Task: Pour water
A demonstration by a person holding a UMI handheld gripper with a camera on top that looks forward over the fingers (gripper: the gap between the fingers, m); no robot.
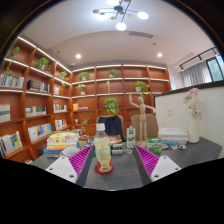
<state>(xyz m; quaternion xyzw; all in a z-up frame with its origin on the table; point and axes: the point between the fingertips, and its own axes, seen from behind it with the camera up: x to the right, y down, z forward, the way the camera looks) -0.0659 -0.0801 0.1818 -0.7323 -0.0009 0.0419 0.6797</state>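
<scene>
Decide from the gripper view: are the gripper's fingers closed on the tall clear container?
No. The tall clear container stands on the grey table between the open fingers of the gripper, with gaps at both sides.

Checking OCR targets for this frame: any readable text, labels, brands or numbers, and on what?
None readable.
Bottle between the open gripper's fingers: no label legible.
Books stacked on the table: covers too small to read.
Shelf books: spines too blurred to read.
</scene>
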